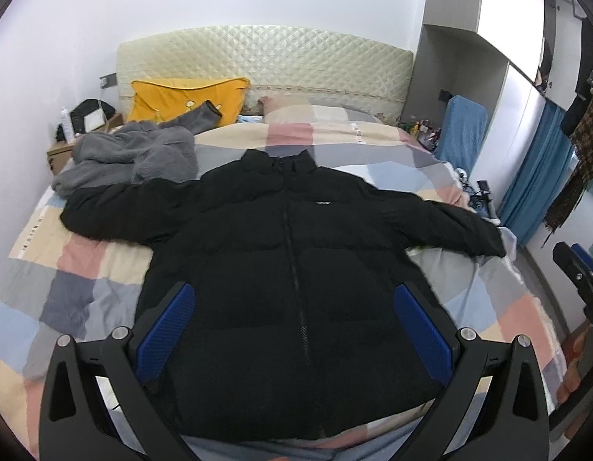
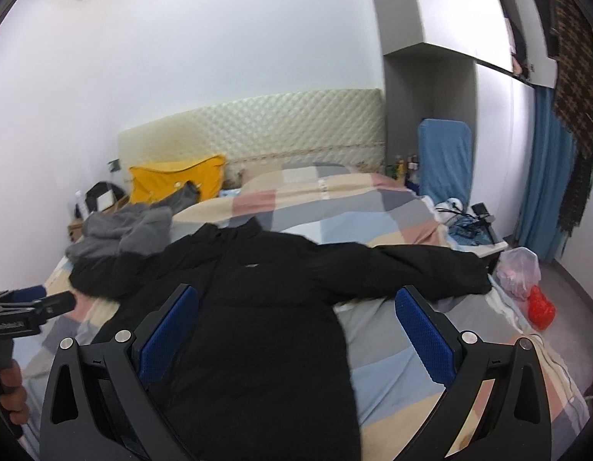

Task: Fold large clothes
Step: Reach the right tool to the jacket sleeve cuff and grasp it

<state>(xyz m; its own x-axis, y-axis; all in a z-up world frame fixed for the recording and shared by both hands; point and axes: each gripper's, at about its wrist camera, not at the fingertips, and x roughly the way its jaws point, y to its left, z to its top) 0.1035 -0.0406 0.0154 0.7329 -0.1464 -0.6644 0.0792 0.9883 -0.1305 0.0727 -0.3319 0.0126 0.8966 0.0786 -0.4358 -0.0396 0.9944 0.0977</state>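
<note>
In the middle of the bed [image 1: 104, 269] lies a big black puffer jacket [image 1: 289, 269]. It is flat, front side up, with the zipper closed down the middle. Its collar points to the headboard [image 1: 265, 61] and its bottom hem sits at the foot edge of the bed. Both sleeves are spread out to the sides. One sleeve reaches to the right edge of the bed. The other sleeve lies near the left edge, and its end touches a grey fleece top [image 1: 131, 153] that is bunched up near the top left corner. A small white logo shows on the chest.

The left gripper [image 1: 292, 322] is wide open and holds nothing. It hangs over the bottom part of the jacket. The right gripper [image 2: 296, 330] is wide open too and holds nothing. It hangs over the right side of the jacket, by the sleeve.

A yellow pillow [image 1: 185, 100] leans on the headboard. The checked quilt is bare on both sides of the jacket's body and between the collar and the pillow. Past the right edge of the bed, a red bag [image 2: 541, 307] and a clear plastic bag [image 2: 517, 269] sit on the floor.
</note>
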